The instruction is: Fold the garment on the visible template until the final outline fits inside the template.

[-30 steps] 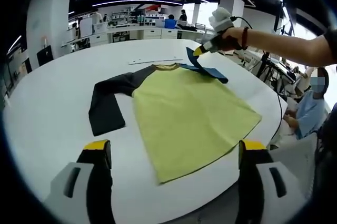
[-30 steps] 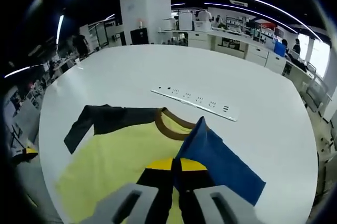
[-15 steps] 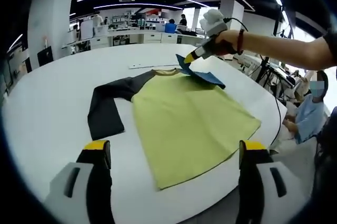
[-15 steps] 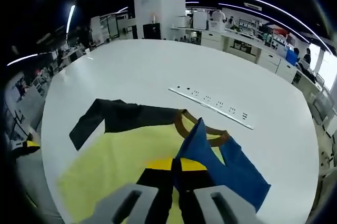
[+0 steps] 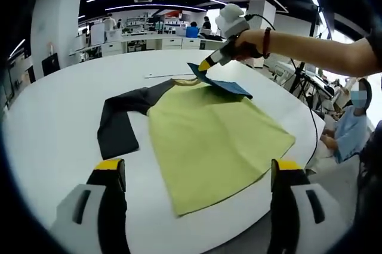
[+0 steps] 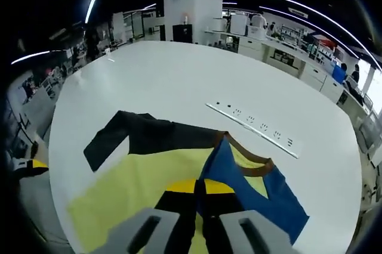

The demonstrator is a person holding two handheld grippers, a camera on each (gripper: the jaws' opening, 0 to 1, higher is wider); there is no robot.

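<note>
1. Shirt [image 5: 212, 141]: yellow-green body lies flat on the white table [image 5: 54, 123], directly ahead of the left gripper [image 5: 194, 176] and between its two jaws as seen along them.
2. Dark sleeve [image 5: 119, 117]: spread on the table, bent at the elbow, ahead of and just beyond the left gripper's left jaw. In the right gripper view the same sleeve [image 6: 143, 138] lies ahead and to the left of the right gripper [image 6: 198, 191].
3. Blue sleeve [image 6: 250, 191]: lifted at its end and folded across the shirt near the brown collar [image 6: 253, 157]; the rest rests on the yellow-green body.
4. Left gripper: jaws stand wide apart, nothing between them, off the cloth at the near hem side.
5. Right gripper [image 5: 205, 65]: jaws closed together, clamped on the end of the blue sleeve [image 5: 224, 84], raised above the collar area. A person's hand [image 5: 248, 42] holds it.
6. White strip [image 6: 253, 129]: lies on the table beyond the collar, apart from the shirt.
7. Template outline: cannot be made out.
</note>
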